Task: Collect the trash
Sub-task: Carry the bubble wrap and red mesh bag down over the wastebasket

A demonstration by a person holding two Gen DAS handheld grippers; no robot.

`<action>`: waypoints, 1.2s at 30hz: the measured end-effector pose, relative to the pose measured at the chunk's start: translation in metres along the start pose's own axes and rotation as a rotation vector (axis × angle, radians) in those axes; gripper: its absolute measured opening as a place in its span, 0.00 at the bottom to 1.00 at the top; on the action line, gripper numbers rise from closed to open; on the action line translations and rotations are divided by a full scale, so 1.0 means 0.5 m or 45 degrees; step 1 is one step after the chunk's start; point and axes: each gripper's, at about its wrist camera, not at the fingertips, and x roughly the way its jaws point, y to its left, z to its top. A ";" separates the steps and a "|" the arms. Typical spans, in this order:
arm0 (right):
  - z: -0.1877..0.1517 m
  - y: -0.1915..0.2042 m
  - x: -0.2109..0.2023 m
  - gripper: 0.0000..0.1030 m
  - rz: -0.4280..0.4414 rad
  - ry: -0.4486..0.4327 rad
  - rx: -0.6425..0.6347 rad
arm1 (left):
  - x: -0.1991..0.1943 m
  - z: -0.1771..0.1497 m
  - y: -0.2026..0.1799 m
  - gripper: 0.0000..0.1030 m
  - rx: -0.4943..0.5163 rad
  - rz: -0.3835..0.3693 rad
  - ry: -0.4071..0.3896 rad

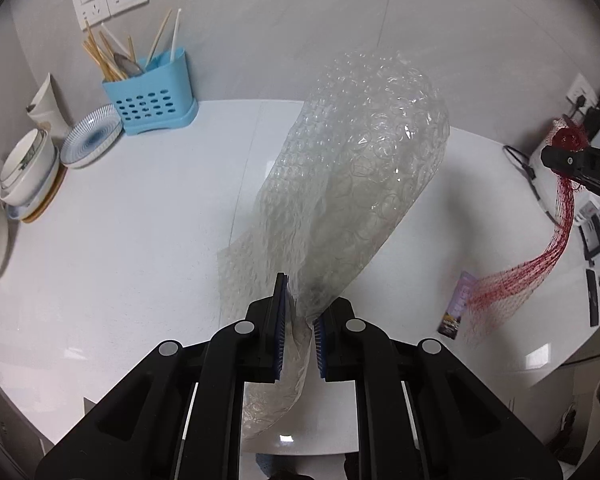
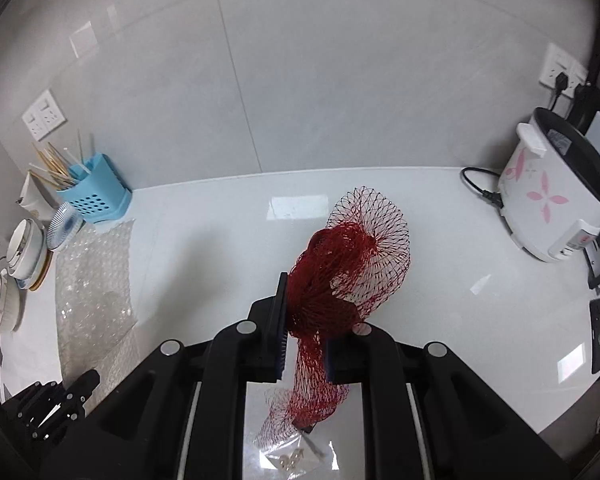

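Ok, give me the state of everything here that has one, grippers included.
Left gripper: shut on bubble wrap.
Bubble wrap: lifted, hanging from the jaws.
Right gripper: shut on red mesh bag.
Red mesh bag: lifted, bunched.
Rice cooker: lid open.
Blue utensil holder: upright, holding chopsticks.

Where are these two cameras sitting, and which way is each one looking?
Left wrist view: sits on the left claw, looking down along its fingers at the bubble wrap it pinches; the right claw shows at the edge.
Right wrist view: sits on the right claw, looking down at the red net bag it grips; the left claw shows bottom left.
Shared: white counter, blue utensil holder, both pieces of trash.
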 end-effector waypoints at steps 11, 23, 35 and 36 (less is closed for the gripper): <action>-0.151 0.039 -0.186 0.12 -0.041 -0.135 0.004 | -0.141 -0.114 0.023 0.11 0.086 -0.063 -0.083; -0.419 0.073 -0.328 0.12 -0.052 -0.173 0.002 | -0.232 -0.344 0.056 0.11 0.164 -0.158 -0.068; -0.633 0.084 -0.308 0.12 0.020 -0.066 -0.102 | -0.218 -0.561 0.066 0.11 0.203 -0.190 0.114; -0.650 0.077 -0.293 0.12 0.035 -0.039 -0.104 | -0.208 -0.572 0.064 0.11 0.198 -0.196 0.127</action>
